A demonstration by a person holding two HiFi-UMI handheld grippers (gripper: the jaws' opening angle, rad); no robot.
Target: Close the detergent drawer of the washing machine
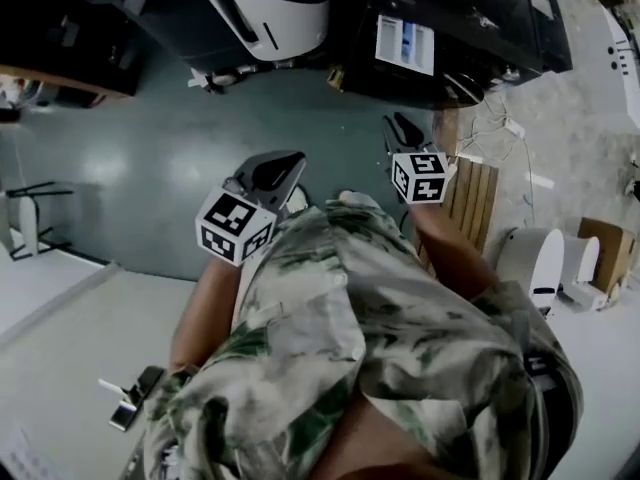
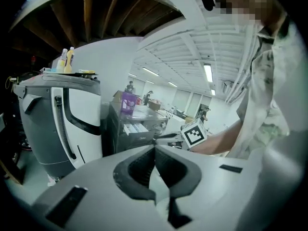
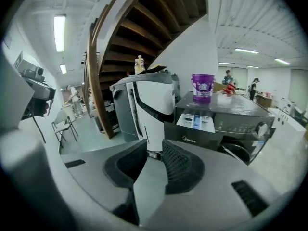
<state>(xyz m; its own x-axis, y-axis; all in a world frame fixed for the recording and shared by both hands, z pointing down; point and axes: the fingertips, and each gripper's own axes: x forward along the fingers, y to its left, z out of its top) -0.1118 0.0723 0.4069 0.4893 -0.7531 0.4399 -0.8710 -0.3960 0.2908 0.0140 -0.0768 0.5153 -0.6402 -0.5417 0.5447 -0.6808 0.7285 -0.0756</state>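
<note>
Hovering out in front of the person, both claws are held over the grey-green floor (image 1: 150, 168), well apart from the washing machine (image 1: 470, 18). Look at the left claw (image 1: 272, 171): its own view has the pads pressed together at the tips, nothing caught between them. The right claw (image 1: 403, 131) is a different story: in its own view the pads stand a little apart, a narrow gap showing, and nothing sits in that gap.

Now the target. The washing machine is a dark front-loader at the top right of the head view, and its detergent drawer (image 1: 405, 44) is pulled out from the front, its light compartments facing up. From the right gripper view the drawer juts out at the upper left of the washer's front, with a purple tub (image 3: 202, 88) standing on the lid behind it. Just left of the washer stands a white-and-grey machine (image 1: 275, 8). The person's patterned shirt (image 1: 340, 348) fills the lower head view.
</note>
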